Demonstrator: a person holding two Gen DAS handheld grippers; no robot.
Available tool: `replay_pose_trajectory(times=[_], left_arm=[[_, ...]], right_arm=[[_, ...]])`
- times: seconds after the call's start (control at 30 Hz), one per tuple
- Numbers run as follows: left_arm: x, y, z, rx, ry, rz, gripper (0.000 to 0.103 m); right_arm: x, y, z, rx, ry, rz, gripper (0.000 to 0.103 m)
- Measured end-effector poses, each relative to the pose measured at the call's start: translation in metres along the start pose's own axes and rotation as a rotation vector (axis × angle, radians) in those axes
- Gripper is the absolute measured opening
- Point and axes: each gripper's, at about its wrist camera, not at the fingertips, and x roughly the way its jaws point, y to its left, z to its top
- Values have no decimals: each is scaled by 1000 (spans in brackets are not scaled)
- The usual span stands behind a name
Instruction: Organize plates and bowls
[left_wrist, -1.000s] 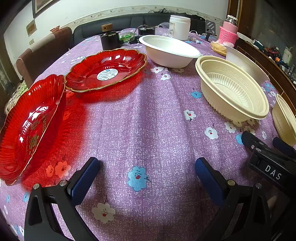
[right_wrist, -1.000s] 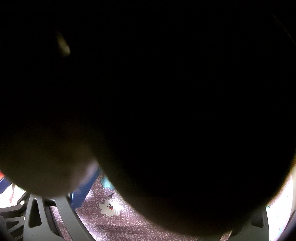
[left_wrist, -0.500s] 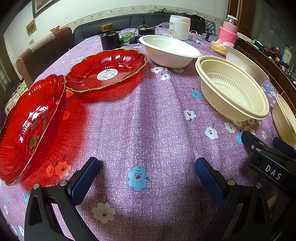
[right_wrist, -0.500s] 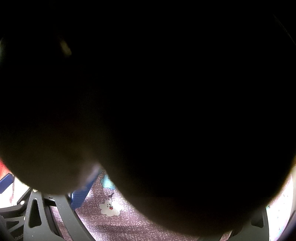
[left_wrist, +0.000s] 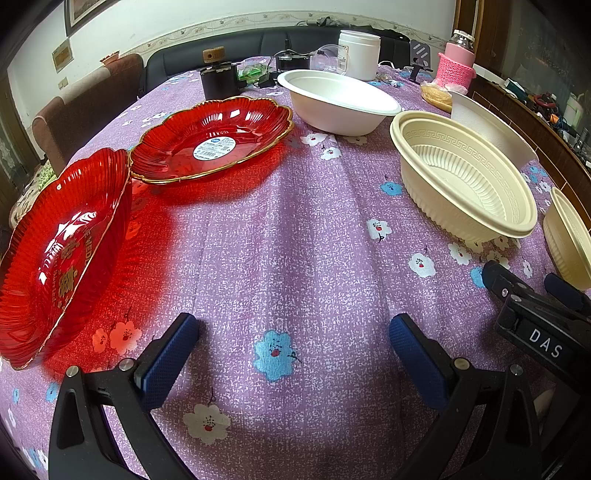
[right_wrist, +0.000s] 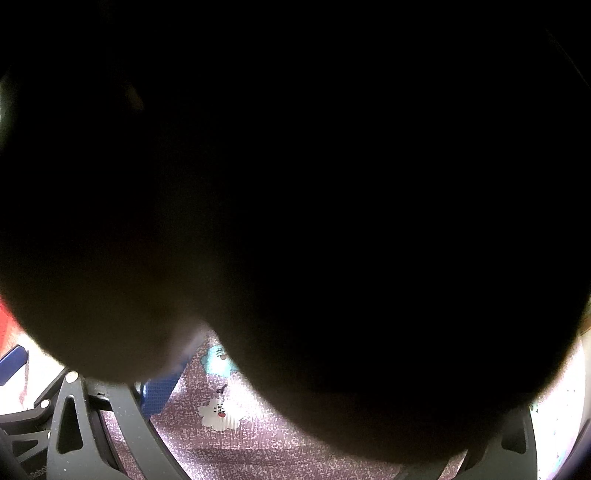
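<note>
- Two red plates sit on the left side of the purple flowered tablecloth (left_wrist: 295, 229). The near red plate (left_wrist: 55, 258) tips up on its edge, with its open side facing right. The far red plate (left_wrist: 212, 138) lies flat, its long way running left to right, and has a round sticker in the middle.
- Both plates are shiny see-through red with wavy ribbed rims and a thin gold edge.
- The white bowl (left_wrist: 340, 101) sits at the back, open side up, smooth and plain.
- The cream bowl (left_wrist: 465, 173) sits on the right, open side up, with ribbed sides and a key pattern round its rim.
- Another cream bowl (left_wrist: 569, 240) peeks in at the far right edge.
- The left gripper (left_wrist: 293, 341) is low over the cloth and points toward the far side of the table. Its blue padded fingers (left_wrist: 166, 362) are spread wide with nothing between them.
- The right gripper (left_wrist: 532, 291) sits just beside the edge bowl. In its own view a big dark round shape fills almost everything, so I cannot tell how its jaws stand.
</note>
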Motion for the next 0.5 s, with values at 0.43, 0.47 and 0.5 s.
replay_pose_trajectory(times=[0.43,0.47,0.5], left_arm=[[0,0,0,0,0,0,103],[0,0,0,0,0,0,103],[0,0,0,0,0,0,103]], right_arm=[[-1,4,-1,3,0,2,102],[-1,4,-1,3,0,2,102],[-1,4,0,3,0,2,102]])
